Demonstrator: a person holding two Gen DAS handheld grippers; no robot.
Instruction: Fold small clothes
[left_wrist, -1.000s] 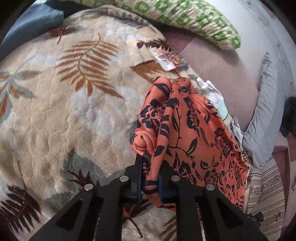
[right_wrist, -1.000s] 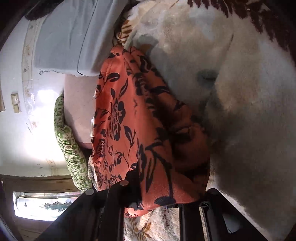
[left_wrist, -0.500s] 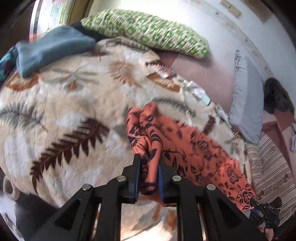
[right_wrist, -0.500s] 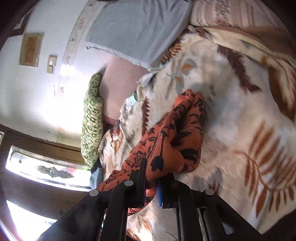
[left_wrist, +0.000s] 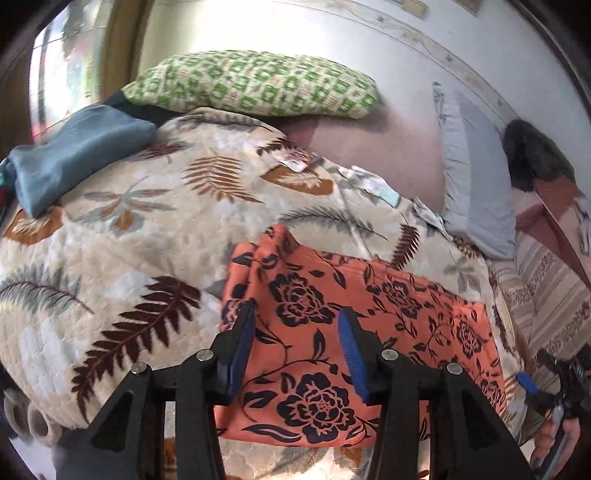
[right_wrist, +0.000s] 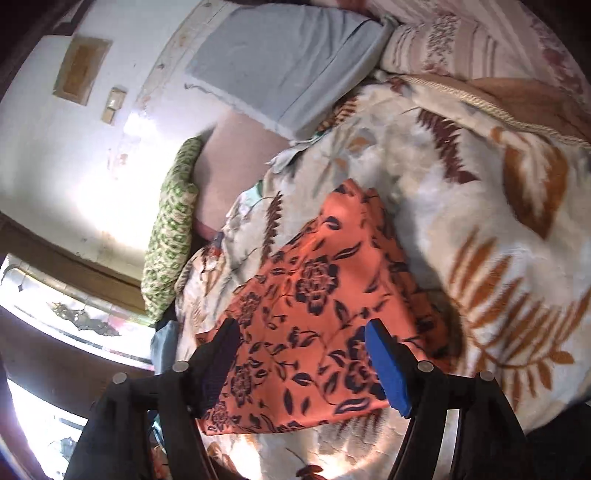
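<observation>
My left gripper (left_wrist: 295, 339) hangs with fingers spread wide, holding nothing, over the orange floral garment (left_wrist: 354, 332). My right gripper (right_wrist: 301, 354) is spread wide too, empty. Garment lies flat on the leaf-print blanket (left_wrist: 110, 258), green pillow (left_wrist: 255, 85) beyond.

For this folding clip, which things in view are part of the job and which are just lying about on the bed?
Part of the job:
- orange floral garment, lying flat on the leaf-print blanket
- left tool, open above it
- right tool, open above it

Just lying about:
- green patterned pillow
- grey pillow
- blue folded cloth
- small packets
</observation>
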